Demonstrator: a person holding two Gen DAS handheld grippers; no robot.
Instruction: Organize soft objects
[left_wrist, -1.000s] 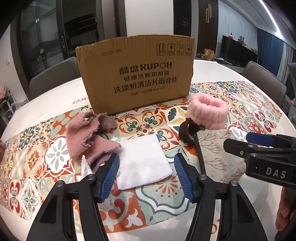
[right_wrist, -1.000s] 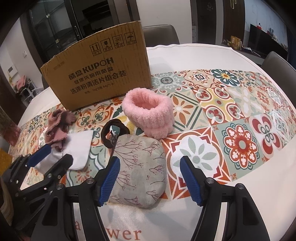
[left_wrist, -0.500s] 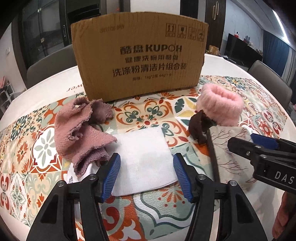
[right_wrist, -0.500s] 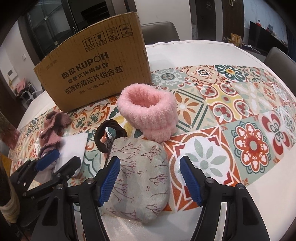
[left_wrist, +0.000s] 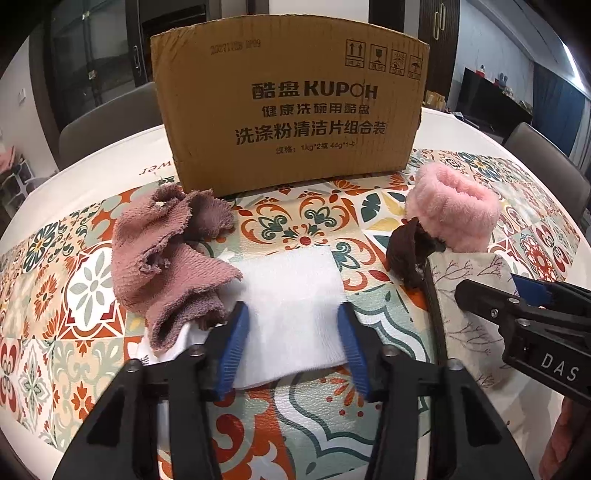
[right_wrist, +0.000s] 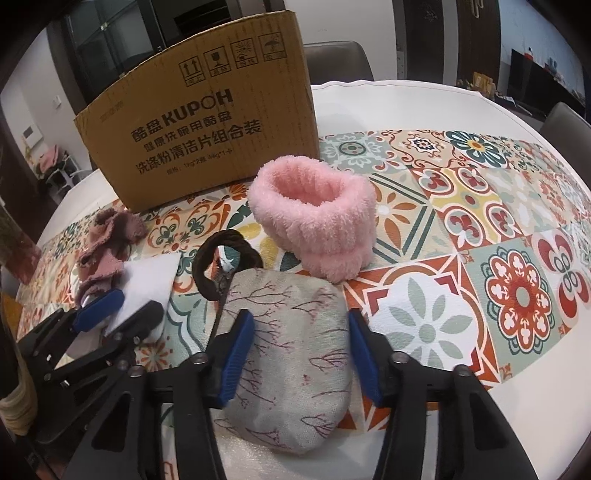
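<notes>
A folded white cloth (left_wrist: 291, 295) lies flat on the patterned tablecloth (left_wrist: 306, 221). My left gripper (left_wrist: 293, 347) hangs low over its near half, a blue pad at each side edge. The jaws are closing and the cloth is not bunched. In the right wrist view my right gripper (right_wrist: 301, 354) straddles a grey pouch (right_wrist: 295, 369) printed with branches. Its jaws are closing too, with the pads at the pouch's sides and no visible squeeze. A crumpled mauve towel (left_wrist: 166, 258) overlaps the cloth's left edge. A pink fluffy band (right_wrist: 314, 218) and a brown hair tie (right_wrist: 207, 273) lie just beyond the pouch.
An upright cardboard box (left_wrist: 291, 107) stands behind the soft things, its printed side facing me. The two grippers work close side by side, the right one (left_wrist: 524, 299) showing at the edge of the left wrist view. Grey chairs (left_wrist: 107, 129) ring the round white table.
Both pairs of jaws have narrowed around the white cloth and the pouch. The left gripper has come lower and nearer to the cloth. The right gripper has stayed over the pouch.
</notes>
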